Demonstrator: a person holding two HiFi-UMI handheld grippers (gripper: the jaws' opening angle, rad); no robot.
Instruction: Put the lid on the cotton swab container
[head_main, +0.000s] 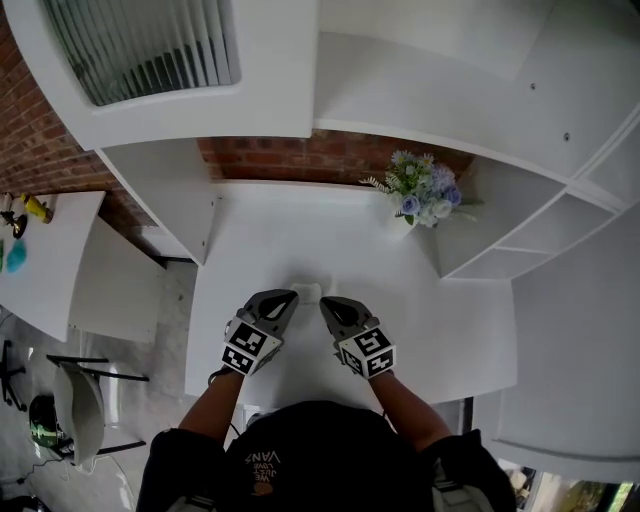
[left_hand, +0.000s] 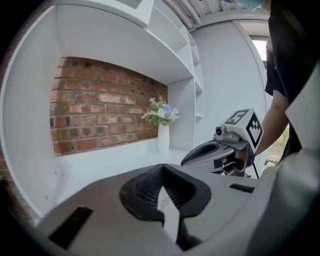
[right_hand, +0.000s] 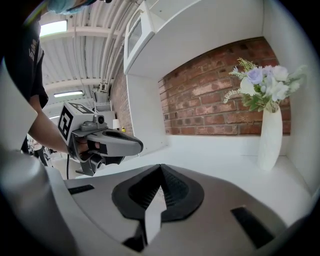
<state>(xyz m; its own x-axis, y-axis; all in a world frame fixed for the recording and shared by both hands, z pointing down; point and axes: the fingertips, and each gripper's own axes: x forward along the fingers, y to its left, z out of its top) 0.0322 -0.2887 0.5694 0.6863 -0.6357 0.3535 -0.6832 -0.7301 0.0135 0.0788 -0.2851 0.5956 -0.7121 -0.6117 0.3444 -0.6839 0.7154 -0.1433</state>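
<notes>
Head view: left gripper (head_main: 291, 296) and right gripper (head_main: 324, 302) sit side by side over the white table (head_main: 450, 330), both pointing away from the person, tips angled toward each other.

- Task thing: 1 small white object (head_main: 306, 291) lies on the table right at the 2 tips, in the gap between them and slightly ahead. It is white on white, so it cannot be told whether this is the cotton swab container, its lid, or both stacked. No long axis can be made out; it reads as a compact blob.
- Contact: the object is just beside both tips. Actual touching cannot be confirmed.
- Nearness: about equal; the left tip looks marginally closer.
- Left gripper view: fingers (left_hand: 150, 185) closed together, nothing between them. The right gripper (left_hand: 186, 160) is just beside, on the right of the frame.
- Right gripper view: fingers (right_hand: 172, 187) also closed together and empty. The left gripper (right_hand: 140, 147) is close by on the left.
- Neither gripper view shows the white object; it is likely hidden below the gripper bodies.
- A vase of flowers (head_main: 425, 195) stands well apart at the back, by the brick wall (head_main: 330, 155).

Judgement: the coming move depends on the object lying dead ahead between the 2 tips. Either set of fingers must open before any grasp.
</notes>
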